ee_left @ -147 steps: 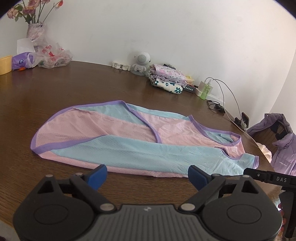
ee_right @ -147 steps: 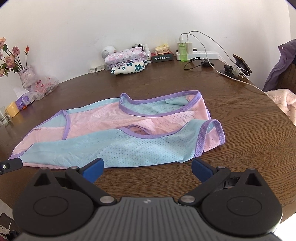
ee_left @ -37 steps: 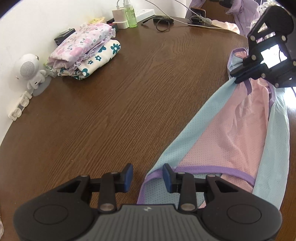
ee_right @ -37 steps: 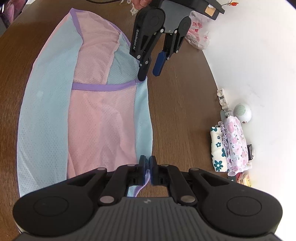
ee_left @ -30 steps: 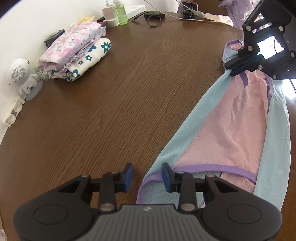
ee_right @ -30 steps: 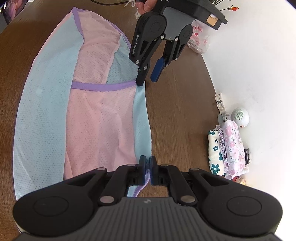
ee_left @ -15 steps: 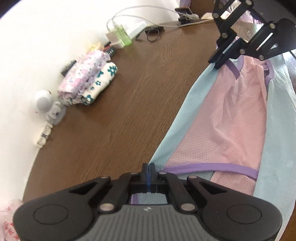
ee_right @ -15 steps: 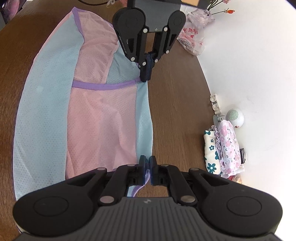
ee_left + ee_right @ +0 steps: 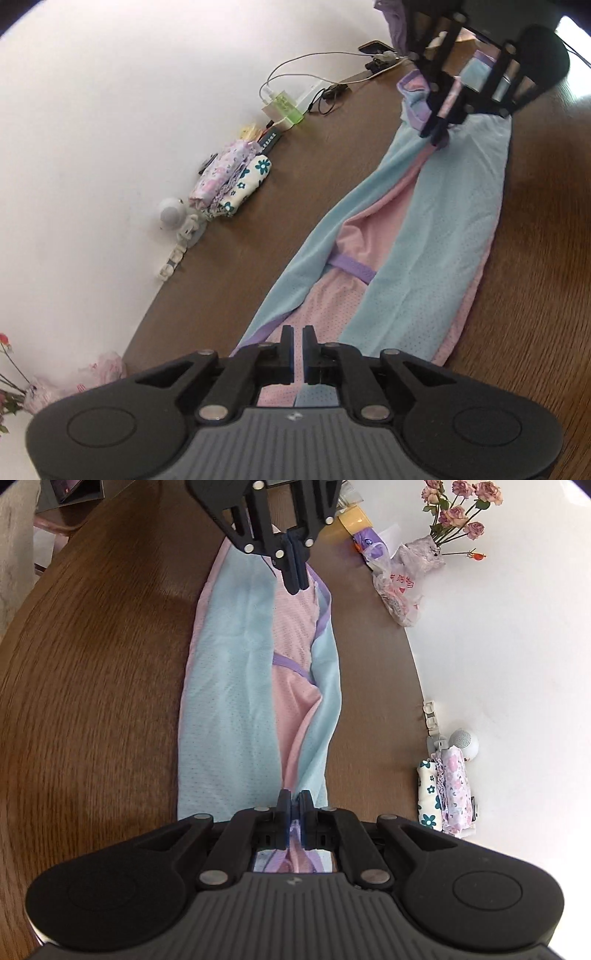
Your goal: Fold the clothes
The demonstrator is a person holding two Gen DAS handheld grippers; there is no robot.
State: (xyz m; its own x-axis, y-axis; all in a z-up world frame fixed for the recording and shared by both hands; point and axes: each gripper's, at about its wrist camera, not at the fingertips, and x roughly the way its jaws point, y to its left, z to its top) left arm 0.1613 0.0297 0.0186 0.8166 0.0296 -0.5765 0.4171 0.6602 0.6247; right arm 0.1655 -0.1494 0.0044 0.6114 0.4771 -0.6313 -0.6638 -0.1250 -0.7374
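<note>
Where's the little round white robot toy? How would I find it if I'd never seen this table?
Follow the brown table's far edge along the white wall to the folded pile of flowery clothes. The toy sits right next to that pile, on the side toward the pink flowers. It is the only plain white, ball-headed thing there, with dots on its face.

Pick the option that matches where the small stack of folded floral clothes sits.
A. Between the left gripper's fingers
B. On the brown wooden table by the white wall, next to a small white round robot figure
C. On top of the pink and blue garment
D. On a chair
B: the small stack of folded floral clothes lies on the brown wooden table along the white wall, with the small white round robot figure right beside it, well apart from the pink and blue mesh garment.
</note>
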